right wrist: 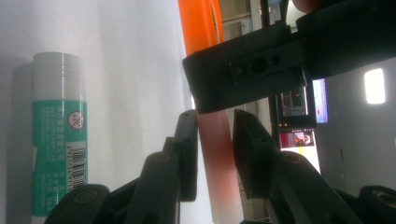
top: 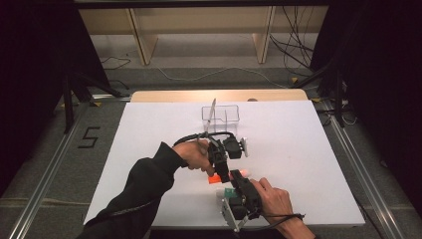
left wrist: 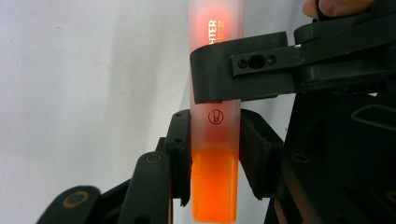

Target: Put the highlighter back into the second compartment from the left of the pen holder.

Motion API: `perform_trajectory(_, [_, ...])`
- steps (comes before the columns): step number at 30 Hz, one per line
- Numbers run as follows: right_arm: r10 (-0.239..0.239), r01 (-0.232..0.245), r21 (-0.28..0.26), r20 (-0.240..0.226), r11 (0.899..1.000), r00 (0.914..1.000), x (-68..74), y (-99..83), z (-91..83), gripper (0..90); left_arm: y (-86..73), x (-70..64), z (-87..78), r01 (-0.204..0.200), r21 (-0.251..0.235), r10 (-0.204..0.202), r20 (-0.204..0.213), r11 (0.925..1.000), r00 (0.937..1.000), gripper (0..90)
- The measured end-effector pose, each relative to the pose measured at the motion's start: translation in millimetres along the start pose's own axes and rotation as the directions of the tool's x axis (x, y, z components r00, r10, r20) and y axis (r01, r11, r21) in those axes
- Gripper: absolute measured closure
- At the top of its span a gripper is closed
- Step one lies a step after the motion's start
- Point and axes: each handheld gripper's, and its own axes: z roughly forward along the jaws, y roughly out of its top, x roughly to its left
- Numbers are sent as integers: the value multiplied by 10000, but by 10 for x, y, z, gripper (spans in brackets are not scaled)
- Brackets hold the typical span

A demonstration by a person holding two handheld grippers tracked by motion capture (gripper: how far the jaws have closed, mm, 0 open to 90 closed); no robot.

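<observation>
step in hand, judged from the pose: uncapping an orange highlighter held between the two grippers.

1. left gripper (top: 222, 172): it reaches in from the upper left above the desk (top: 149, 129). in the left gripper view its jaws are narrowed onto the highlighter (left wrist: 215, 140) at the junction of the solid orange cap (left wrist: 214, 186) and the frosted barrel, pads touching both sides. keep this grip firm and square; a hold half on the cap and half on the barrel would likely resist separation, so seat the pads fully on the cap if it is the part to come off.

2. highlighter (top: 226, 176): it is suspended between the two grippers near the front middle of the desk. pull along its long axis only; a sideways load may make the barrel slip or twist in the pads.

3. right gripper (top: 240, 185): it comes from the lower right. in the right gripper view its jaws close onto the pale barrel (right wrist: 217, 154), with the other gripper's jaw crossing just above. hold this end still as the anchor.

4. glue stick (right wrist: 58, 135): a green-labelled stick lies on the desk just beside the right gripper. keep the pull directed away from it.

5. clear organiser (top: 220, 115): it stands well apart at the far middle of the desk.
</observation>
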Motion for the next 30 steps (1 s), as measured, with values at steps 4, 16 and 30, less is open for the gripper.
perform_trajectory(4, [-159, 159, 21, -26, 9999, 9999, 7, 0, -2, 740, -4, 4, 0, 30, -18, -29, 56, 10000, 10000, 658])
perform_trajectory(16, [-338, 340, 146, -114, 9993, 9994, 41, -9, -12, 771, -29, 1, -4, -14, -184, 15, 25, 9998, 10000, 611])
perform_trajectory(30, [322, -317, 138, -394, 9994, 9987, -42, -145, 10, 772, -434, -65, -327, 481, -3016, -710, -653, 9522, 9953, 328])
